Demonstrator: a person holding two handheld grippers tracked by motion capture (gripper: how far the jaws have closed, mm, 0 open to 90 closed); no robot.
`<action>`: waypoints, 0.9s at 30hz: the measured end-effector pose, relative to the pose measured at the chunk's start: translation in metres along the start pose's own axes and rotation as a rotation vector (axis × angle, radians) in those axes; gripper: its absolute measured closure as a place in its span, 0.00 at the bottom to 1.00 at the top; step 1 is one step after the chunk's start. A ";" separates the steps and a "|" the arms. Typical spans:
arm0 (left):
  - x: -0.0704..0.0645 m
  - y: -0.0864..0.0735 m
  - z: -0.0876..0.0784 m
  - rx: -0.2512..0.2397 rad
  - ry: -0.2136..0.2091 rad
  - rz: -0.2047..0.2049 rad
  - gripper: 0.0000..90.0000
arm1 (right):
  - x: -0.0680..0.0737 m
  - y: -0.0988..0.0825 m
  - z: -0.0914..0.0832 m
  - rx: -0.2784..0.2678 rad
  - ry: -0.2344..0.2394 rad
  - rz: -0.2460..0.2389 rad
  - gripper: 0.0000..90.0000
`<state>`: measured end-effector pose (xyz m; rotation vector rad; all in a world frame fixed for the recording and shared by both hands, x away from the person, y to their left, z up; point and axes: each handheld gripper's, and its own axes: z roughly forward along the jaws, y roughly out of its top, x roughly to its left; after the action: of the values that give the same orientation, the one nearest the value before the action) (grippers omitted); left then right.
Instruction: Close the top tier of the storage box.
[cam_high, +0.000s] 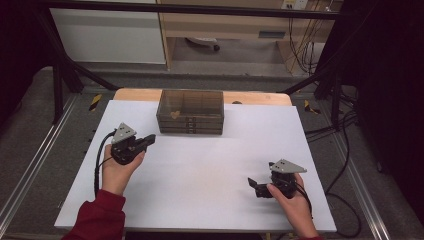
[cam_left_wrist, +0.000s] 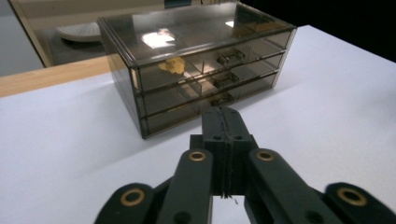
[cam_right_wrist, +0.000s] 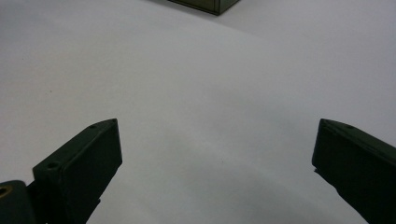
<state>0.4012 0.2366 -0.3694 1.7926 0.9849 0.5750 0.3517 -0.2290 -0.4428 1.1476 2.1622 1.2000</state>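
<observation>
A smoky see-through drawer box (cam_high: 190, 112) with three stacked drawers stands at the far middle of the white board (cam_high: 200, 170). A small yellowish piece (cam_high: 174, 115) lies inside its top drawer (cam_left_wrist: 172, 65). My left gripper (cam_high: 150, 140) is held at the box's left front, pointing toward it, jaws pressed together with nothing between them (cam_left_wrist: 222, 114). The box (cam_left_wrist: 196, 60) sits a short way ahead of its tips, with small handles on the drawer fronts. My right gripper (cam_high: 252, 185) rests near the front right of the board, jaws wide apart and empty (cam_right_wrist: 217, 140).
The white board lies on a wooden table (cam_high: 135, 94) whose edge shows behind the box. A black frame and cables (cam_high: 345, 150) run along the right side. One corner of the box (cam_right_wrist: 205, 3) shows at the top of the right gripper view.
</observation>
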 end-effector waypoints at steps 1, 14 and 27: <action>0.000 0.001 -0.004 -0.009 0.018 0.014 0.91 | 0.000 0.000 0.000 0.001 -0.001 -0.003 0.02; 0.013 -0.006 -0.035 -0.072 0.053 -0.051 0.37 | 0.000 0.000 0.000 -0.007 -0.001 0.007 0.02; 0.024 -0.004 -0.055 -0.117 0.038 -0.069 0.10 | 0.001 0.003 -0.003 -0.015 -0.004 -0.011 0.02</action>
<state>0.3728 0.2864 -0.3517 1.6439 1.0140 0.6126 0.3505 -0.2294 -0.4389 1.1288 2.1504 1.2065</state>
